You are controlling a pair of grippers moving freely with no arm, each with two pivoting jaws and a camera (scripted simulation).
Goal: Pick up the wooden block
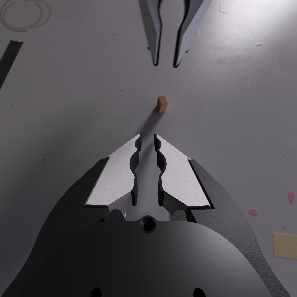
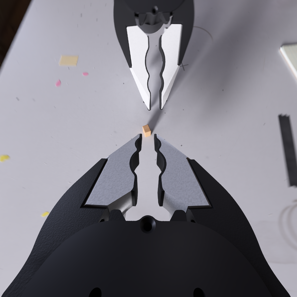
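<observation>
A small tan wooden block [image 1: 162, 103] stands on the grey table between the two grippers. My left gripper [image 1: 147, 136] is open and empty, with the block some way ahead of its tips. My right gripper [image 2: 147, 136] is open and empty; the block [image 2: 146, 131] sits just beyond its fingertips, roughly in line with the gap. The right gripper also shows at the top of the left wrist view [image 1: 165, 65], and the left gripper shows at the top of the right wrist view [image 2: 155, 109]. Both point at each other across the block.
A black tape strip [image 1: 9, 61] lies at the left, also seen at the right of the right wrist view [image 2: 287, 151]. A beige tape patch [image 1: 284, 247], pink flecks [image 1: 291, 196] and a yellow fleck [image 1: 258, 44] dot the table. The table edge [image 2: 14, 32] runs at the upper left.
</observation>
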